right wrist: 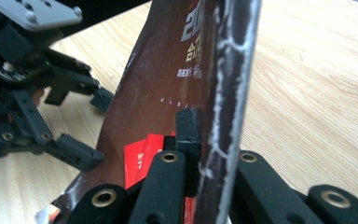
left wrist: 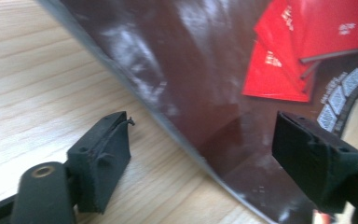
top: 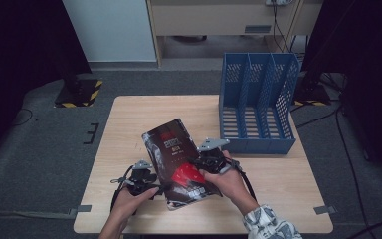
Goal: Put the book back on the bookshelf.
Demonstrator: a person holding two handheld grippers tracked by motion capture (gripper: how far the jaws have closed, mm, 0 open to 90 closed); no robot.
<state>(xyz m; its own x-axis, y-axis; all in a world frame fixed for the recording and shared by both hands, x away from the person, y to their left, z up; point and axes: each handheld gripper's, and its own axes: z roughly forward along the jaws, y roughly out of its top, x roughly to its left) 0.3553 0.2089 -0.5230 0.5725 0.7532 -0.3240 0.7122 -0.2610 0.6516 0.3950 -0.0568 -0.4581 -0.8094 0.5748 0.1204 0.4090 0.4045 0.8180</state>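
Observation:
A dark brown glossy book point(top: 175, 154) with red graphics on its cover is lifted off the wooden table point(top: 139, 114) and tilted. My right gripper point(top: 201, 168) is shut on the book's right edge point(right wrist: 228, 93), one jaw pressed on the cover and the other behind it. My left gripper point(top: 159, 188) is open at the book's lower left. In the left gripper view its jaws stand wide apart point(left wrist: 203, 135), either side of the book's lower corner point(left wrist: 205, 70), not touching it. The right gripper view shows the left gripper point(right wrist: 89, 125) open beside the cover point(right wrist: 168, 70).
A blue three-slot file rack point(top: 258, 99) stands at the table's far right, slots open to the top. Bare wood point(top: 278, 194) lies to the right of the hands. Cables and stand bases sit on the grey floor point(top: 40, 144) around the table.

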